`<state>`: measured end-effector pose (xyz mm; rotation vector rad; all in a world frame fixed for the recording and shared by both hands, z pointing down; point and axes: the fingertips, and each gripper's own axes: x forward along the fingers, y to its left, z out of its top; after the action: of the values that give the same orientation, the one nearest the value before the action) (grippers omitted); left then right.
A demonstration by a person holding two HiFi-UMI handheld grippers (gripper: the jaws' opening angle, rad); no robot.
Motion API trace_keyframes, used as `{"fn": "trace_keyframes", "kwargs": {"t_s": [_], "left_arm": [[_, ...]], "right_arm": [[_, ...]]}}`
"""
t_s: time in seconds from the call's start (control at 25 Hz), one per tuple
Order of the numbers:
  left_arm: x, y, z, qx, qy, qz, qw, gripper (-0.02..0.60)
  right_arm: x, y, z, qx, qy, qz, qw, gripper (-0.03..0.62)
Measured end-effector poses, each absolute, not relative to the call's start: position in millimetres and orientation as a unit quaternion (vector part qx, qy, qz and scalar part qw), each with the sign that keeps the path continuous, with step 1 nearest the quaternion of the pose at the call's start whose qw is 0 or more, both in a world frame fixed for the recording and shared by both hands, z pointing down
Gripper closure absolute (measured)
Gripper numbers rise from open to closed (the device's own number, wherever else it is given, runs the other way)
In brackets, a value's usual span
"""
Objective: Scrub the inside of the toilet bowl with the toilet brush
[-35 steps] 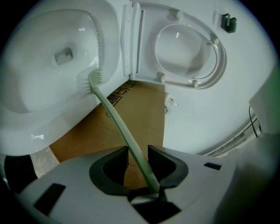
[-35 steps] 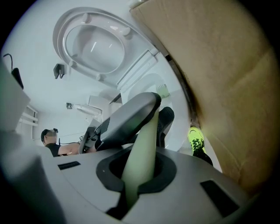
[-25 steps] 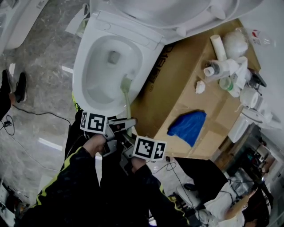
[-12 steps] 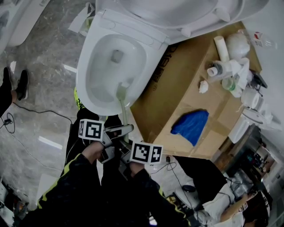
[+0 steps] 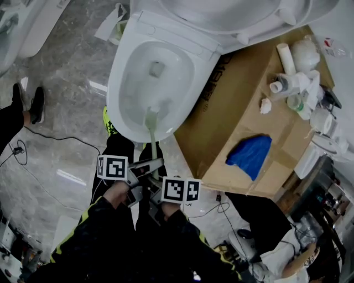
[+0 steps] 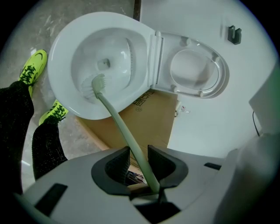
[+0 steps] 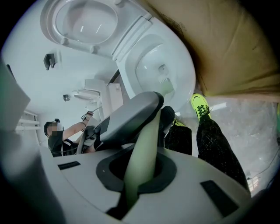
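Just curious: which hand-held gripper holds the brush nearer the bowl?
The left hand-held gripper: it clamps the brush handle nearer the toilet bowl, ahead of the right hand-held gripper.

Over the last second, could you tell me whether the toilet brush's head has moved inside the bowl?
Yes. The head of the toilet brush has slid away from the drain hole, toward the near rim of the toilet bowl.

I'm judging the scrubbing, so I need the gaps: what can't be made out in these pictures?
Dirt or water in the bowl: too small in the head view, washed out in the left gripper view.
End of the brush handle: buried in the left claw and right claw.
Lid: cut off by the head view's top edge.
Bottles on the box: too small to read.
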<state>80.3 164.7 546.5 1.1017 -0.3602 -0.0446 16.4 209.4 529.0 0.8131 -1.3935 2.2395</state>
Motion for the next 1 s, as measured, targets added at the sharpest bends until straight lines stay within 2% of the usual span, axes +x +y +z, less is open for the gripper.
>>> {"fn": "trace_keyframes", "kwargs": {"t_s": [0.2,0.36,0.48,0.6,1.0], "left_arm": [[58,163,546,0.522,-0.183,-0.024,0.833,0.460],[48,157,538,0.488,-0.189,-0.075,0.849,0.460],[30,163,548,0.505,-0.213,-0.035,0.836,0.460],[30,150,535,0.473,-0.208,-0.099,0.851,0.460],[2,125,541,0.497,-0.239,-0.091,0.829,0.460]], "right_arm": [[-7,211,529,0.270,-0.504,0.798,0.188,0.579],[-22,212,529,0.250,-0.518,0.793,0.199,0.579],[-32,212,529,0.237,-0.523,0.793,0.201,0.579],[-42,208,528,0.226,-0.532,0.791,0.201,0.579],[-65,184,531,0.208,-0.559,0.777,0.199,0.579]]}}
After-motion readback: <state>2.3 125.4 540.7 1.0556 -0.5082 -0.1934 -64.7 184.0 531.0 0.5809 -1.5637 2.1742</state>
